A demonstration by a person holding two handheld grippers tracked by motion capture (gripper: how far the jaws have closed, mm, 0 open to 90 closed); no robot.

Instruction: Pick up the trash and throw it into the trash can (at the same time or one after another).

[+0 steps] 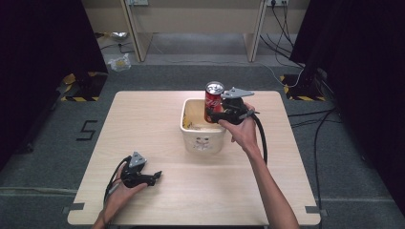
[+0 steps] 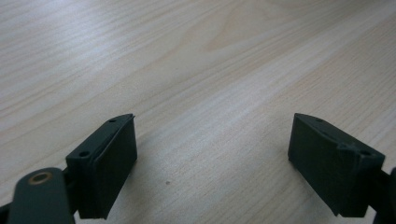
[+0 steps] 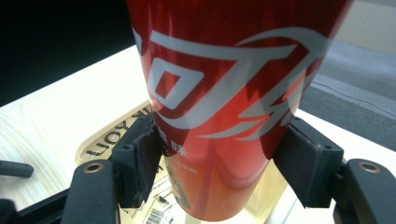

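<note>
Your right gripper (image 1: 213, 114) clamps the slick, dent-prone can (image 1: 213, 98) low on its wall, above the tub (image 1: 203, 138) at its 1 o'clock corner; grip gently. Left gripper (image 1: 155, 177) gapes, holding nothing.

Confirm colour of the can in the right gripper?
Red can with white lettering and a silver top; clearest in the right gripper view.

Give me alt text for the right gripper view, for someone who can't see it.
A red soda can with white lettering is clamped upright between the right gripper's two black jaws. Below it is the rim of a cream bin on a light wooden table.
</note>
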